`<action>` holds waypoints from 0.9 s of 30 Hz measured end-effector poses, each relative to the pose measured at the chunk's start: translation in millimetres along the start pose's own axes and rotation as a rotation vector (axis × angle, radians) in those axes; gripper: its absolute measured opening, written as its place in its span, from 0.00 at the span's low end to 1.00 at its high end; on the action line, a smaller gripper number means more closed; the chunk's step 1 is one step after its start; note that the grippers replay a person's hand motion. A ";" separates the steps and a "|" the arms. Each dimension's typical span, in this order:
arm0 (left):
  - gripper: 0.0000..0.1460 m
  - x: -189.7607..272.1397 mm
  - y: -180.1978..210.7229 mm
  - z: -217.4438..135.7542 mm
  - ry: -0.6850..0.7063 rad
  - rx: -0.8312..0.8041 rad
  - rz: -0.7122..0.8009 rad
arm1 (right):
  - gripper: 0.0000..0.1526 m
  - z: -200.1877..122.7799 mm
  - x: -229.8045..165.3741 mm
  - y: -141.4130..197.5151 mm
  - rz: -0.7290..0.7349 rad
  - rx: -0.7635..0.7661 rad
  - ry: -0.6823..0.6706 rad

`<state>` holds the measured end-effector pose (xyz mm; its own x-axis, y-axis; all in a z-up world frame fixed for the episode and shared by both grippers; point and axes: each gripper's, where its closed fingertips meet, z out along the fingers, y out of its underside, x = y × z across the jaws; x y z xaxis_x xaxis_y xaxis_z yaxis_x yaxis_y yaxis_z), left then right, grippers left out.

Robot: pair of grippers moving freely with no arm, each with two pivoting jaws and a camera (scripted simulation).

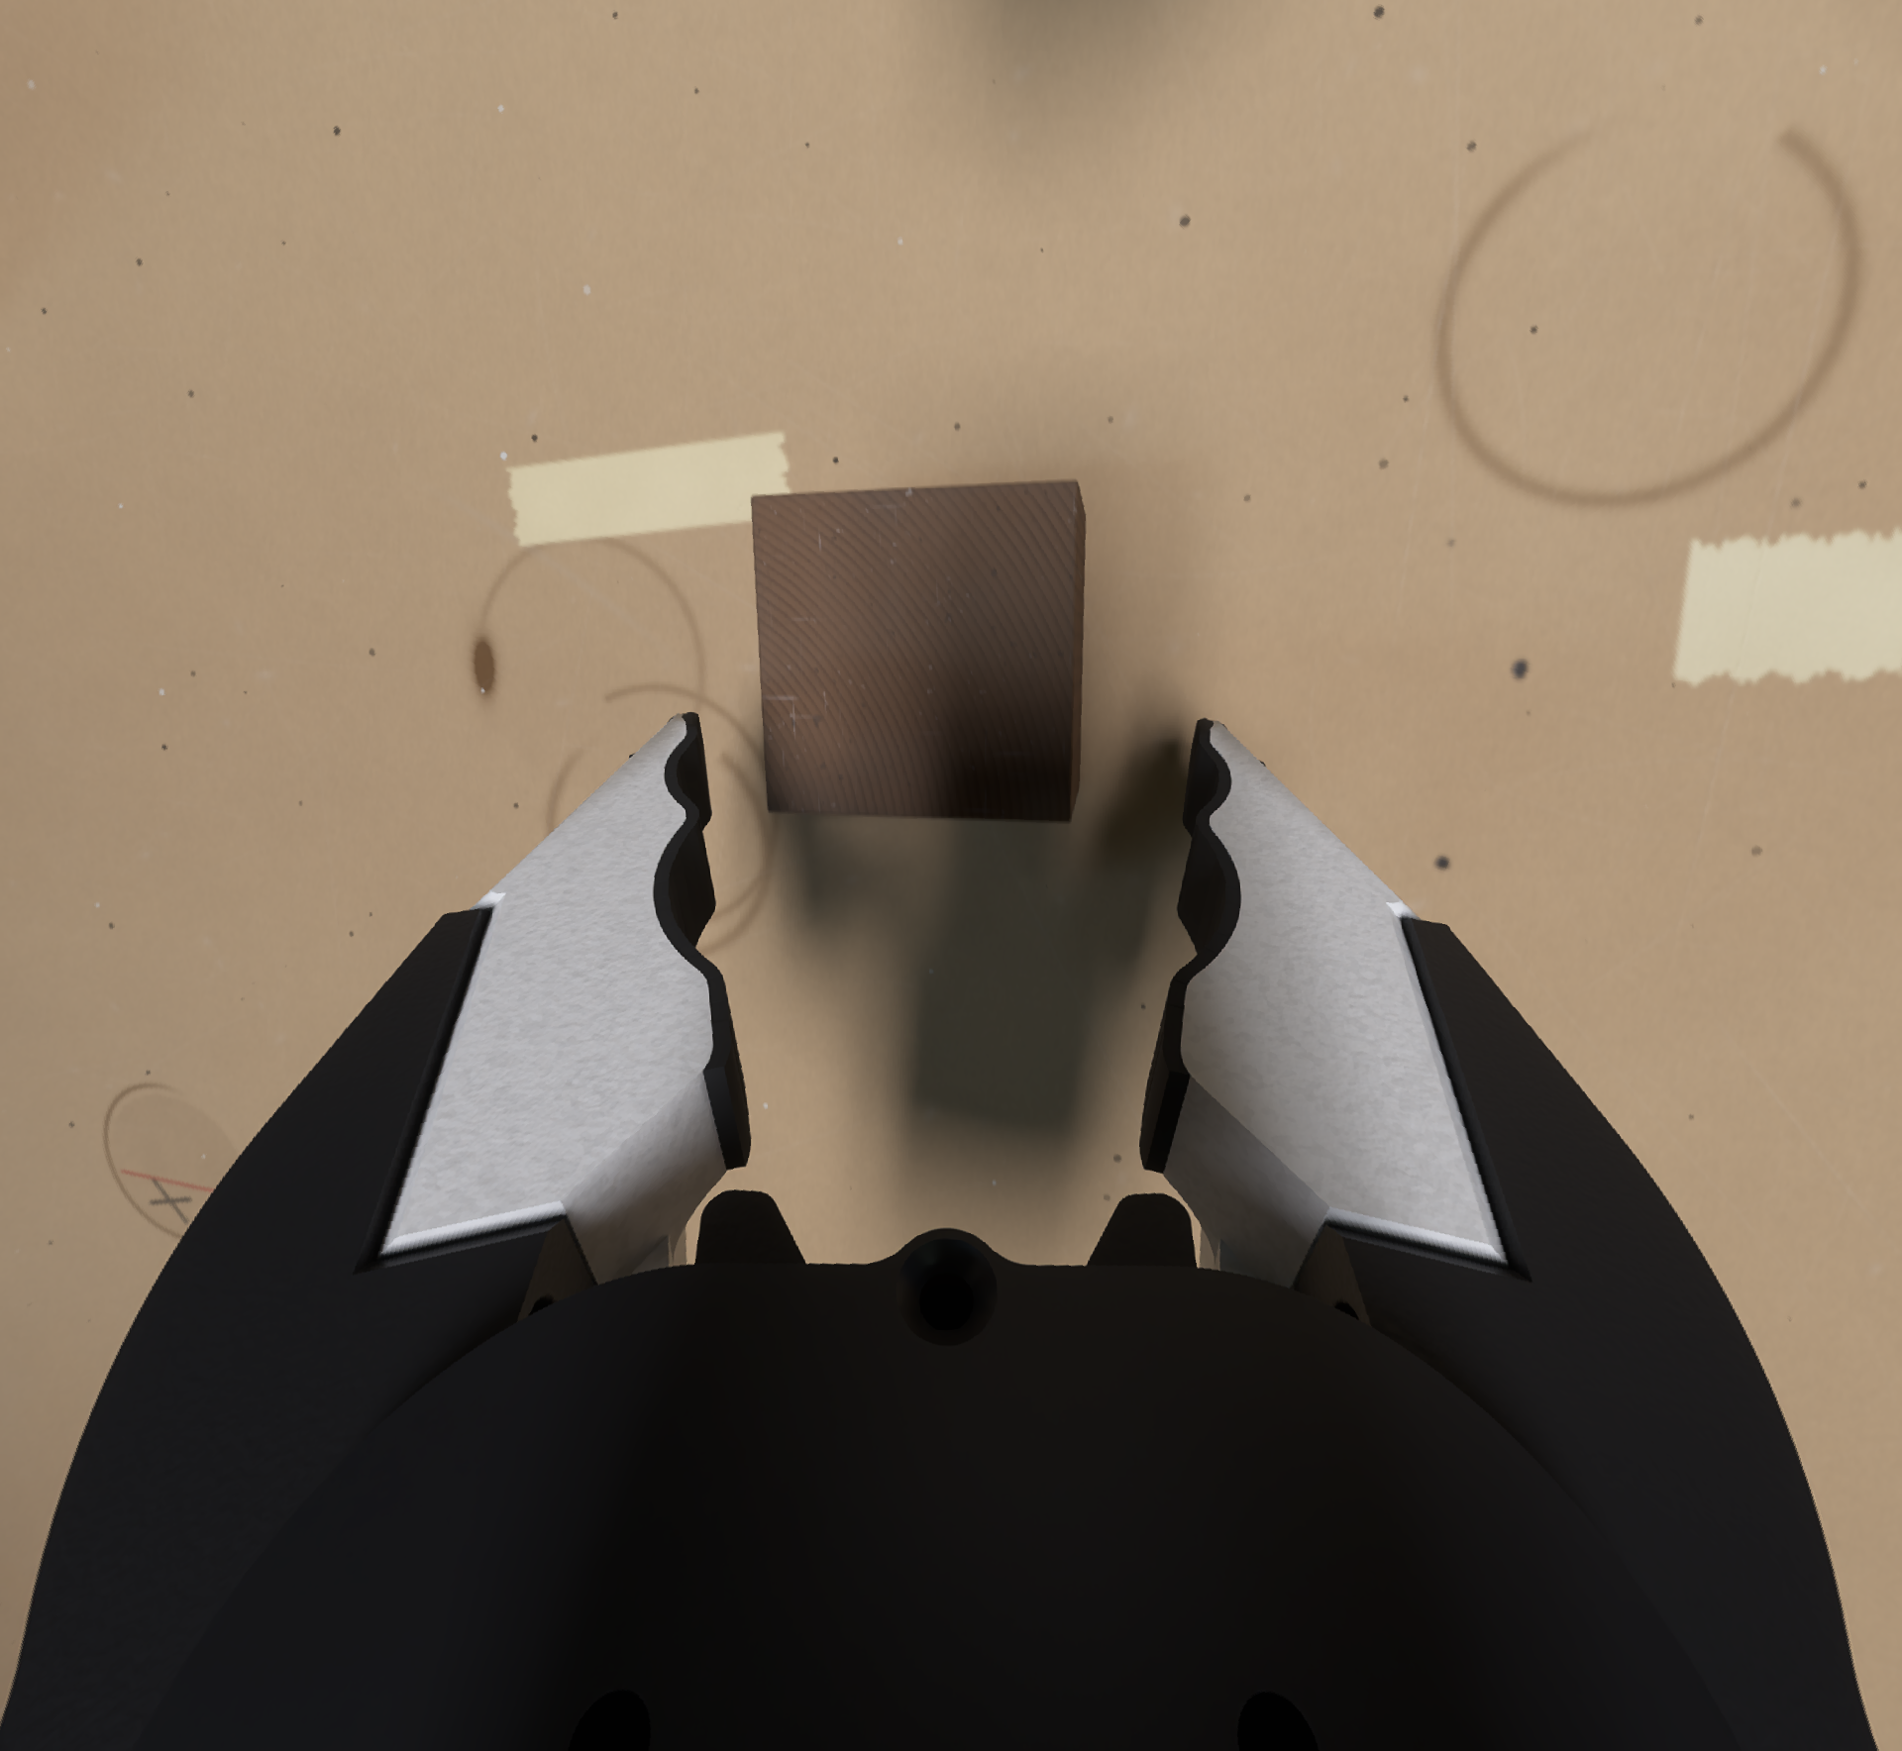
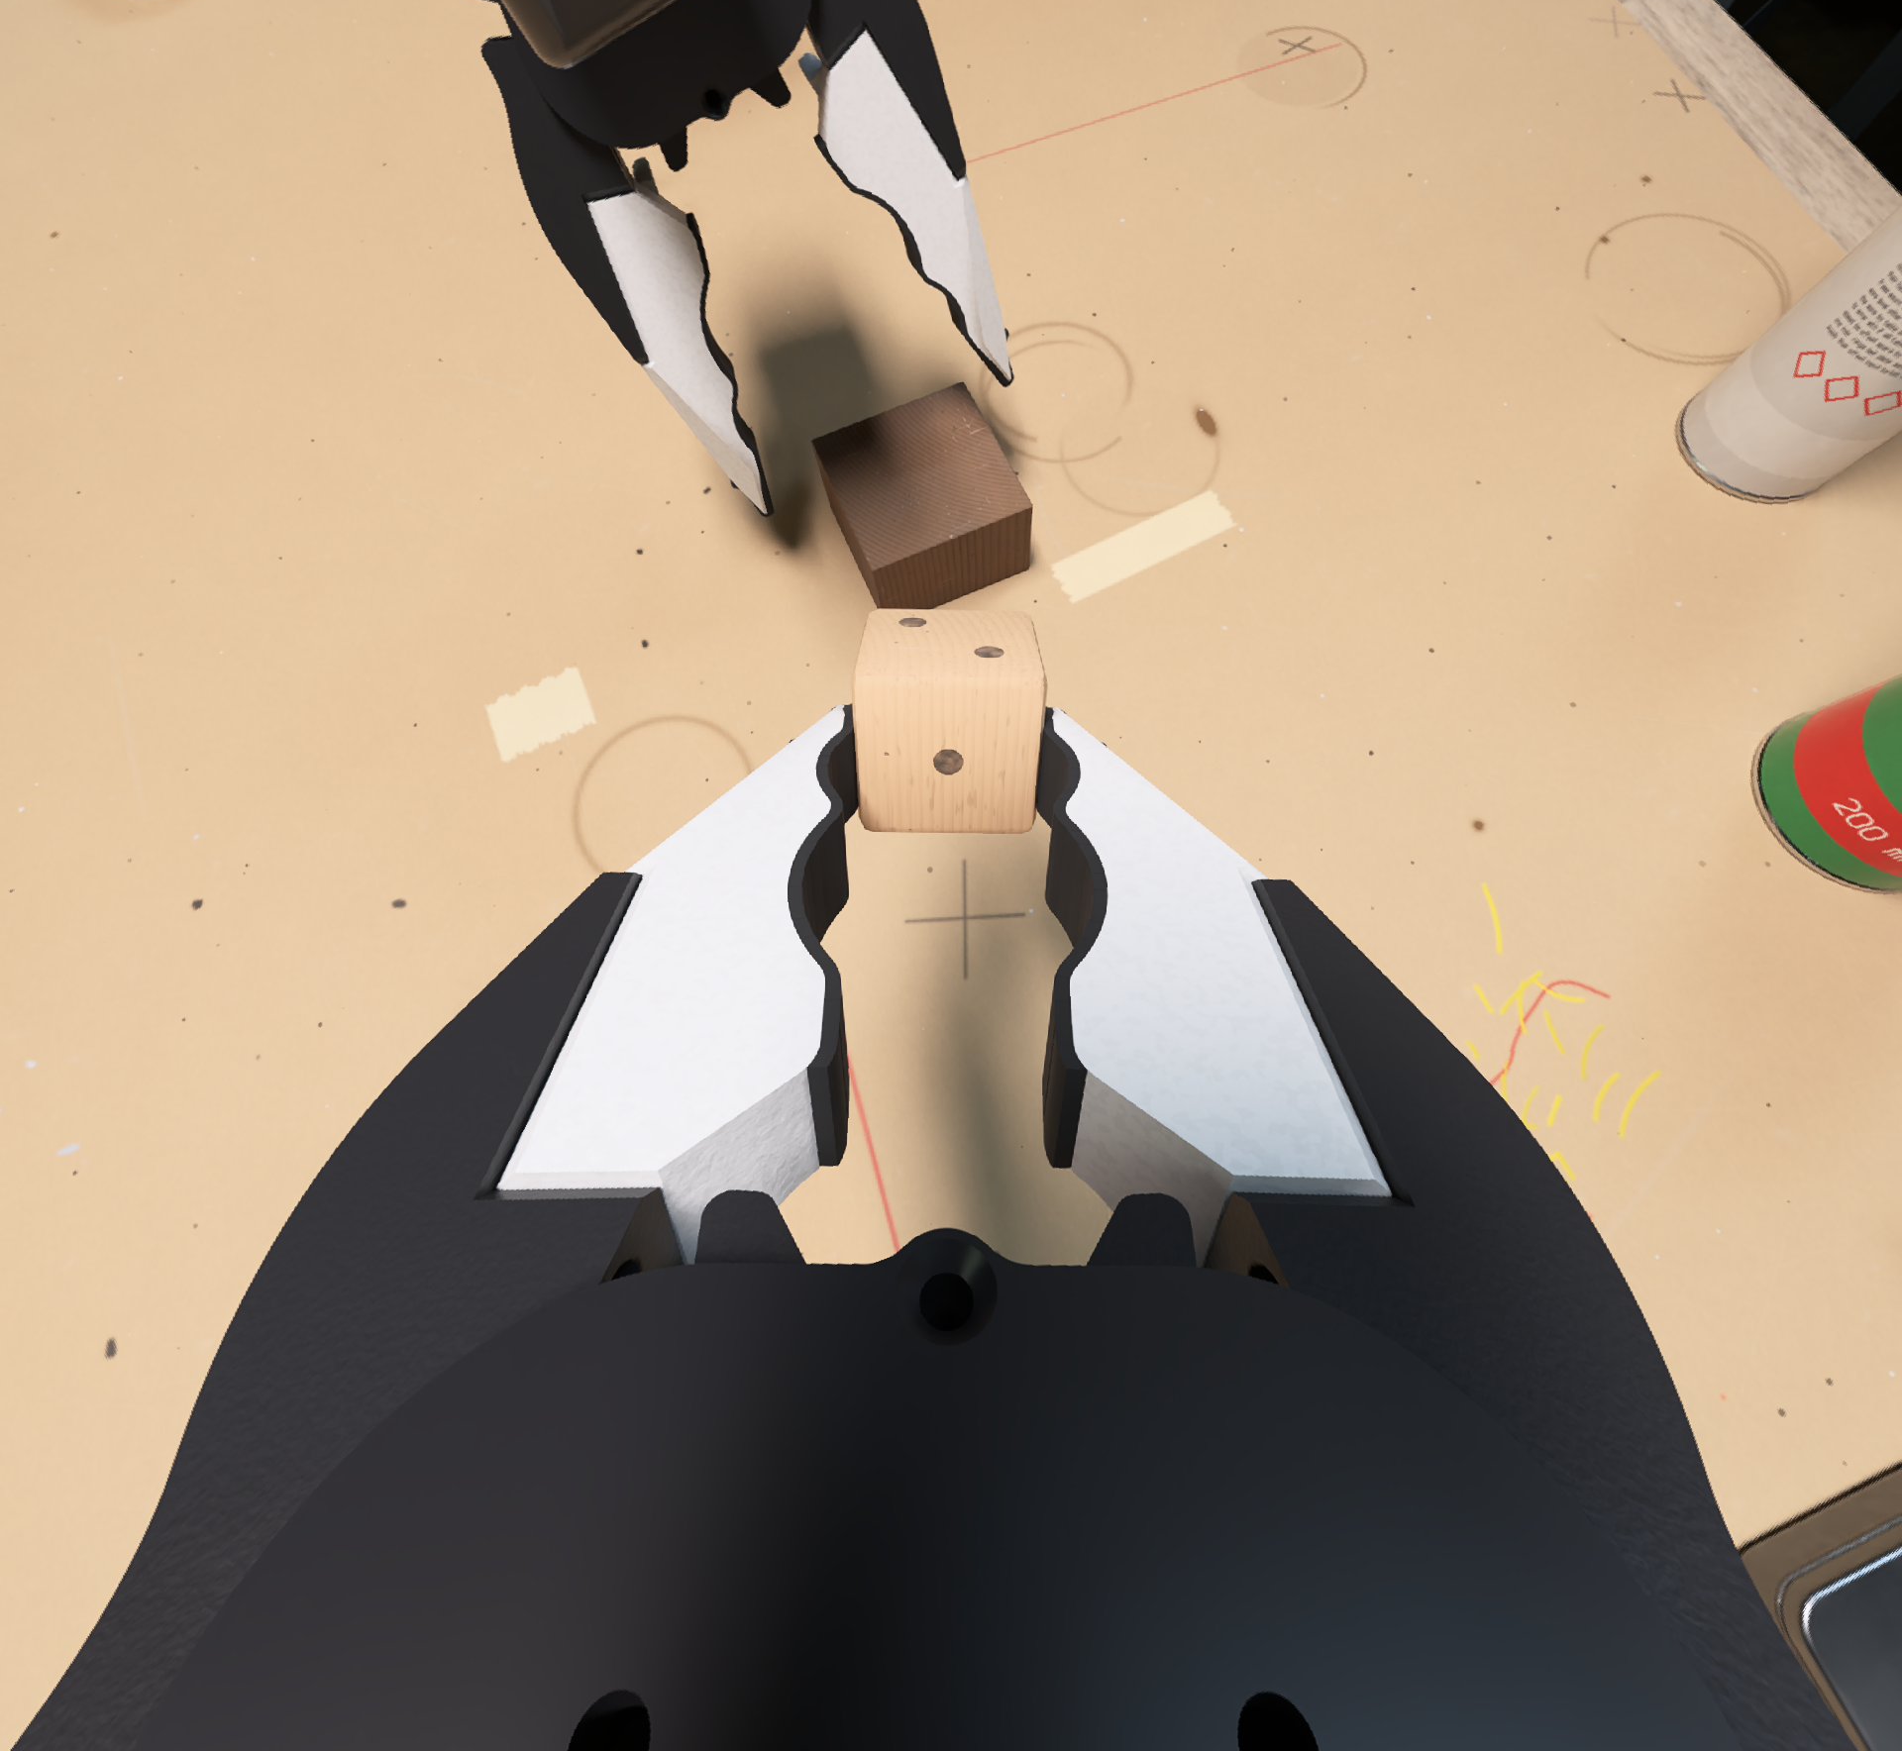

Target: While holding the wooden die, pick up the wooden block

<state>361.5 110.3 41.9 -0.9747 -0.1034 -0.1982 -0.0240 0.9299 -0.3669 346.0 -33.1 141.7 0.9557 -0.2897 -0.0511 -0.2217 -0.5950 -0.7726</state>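
Wooden block (image 1: 919,650) sits flat on the tan table (image 1: 1235,313), dead ahead of the left gripper (image 1: 945,734) and just past its fingertips, nothing touching it. Left gripper spread wide, empty; the gap between its 2 fingers looks broader than the block, and the block lies a little toward the left finger rather than centred. From the right wrist view, the left gripper (image 2: 885,441) hangs above the block (image 2: 924,496), 1 fingertip (image 2: 751,477) down close beside it, the other (image 2: 993,354) higher and behind its far corner. The block reads as nearly square on top with no clear long axis, its sides roughly in line with the fingers in the left wrist view. Right gripper (image 2: 945,745) is clamped on the wooden die (image 2: 945,724), pinched at the very tips, 1 pip facing the camera and 2 on top; it is lifted clear of the table, with the block just beyond it. Judgement: the left gripper is the free one and the nearer, so the pickup falls to it; it needs a small shift to centre, then straight down along its own axis before closing. A strip of pale tape (image 1: 648,487) lies just left of the block.
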 end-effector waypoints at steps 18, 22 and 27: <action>0.62 -0.2 -1.9 26.2 0.113 -0.064 -0.027 | 0.22 -1.3 0.6 4.8 0.010 -0.010 -0.015; 0.61 -0.4 0.5 29.1 0.127 -0.070 -0.041 | 0.22 -1.3 -0.1 5.6 0.009 -0.015 -0.020; 0.61 -1.0 0.5 30.8 0.148 -0.067 -0.061 | 0.22 -0.4 -0.7 6.7 0.010 -0.022 -0.024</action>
<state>369.3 100.0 13.9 -0.9929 -0.1116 -0.0402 -0.0937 0.9455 -0.3118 343.8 -37.2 136.9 0.9579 -0.2775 -0.0743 -0.2351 -0.6086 -0.7578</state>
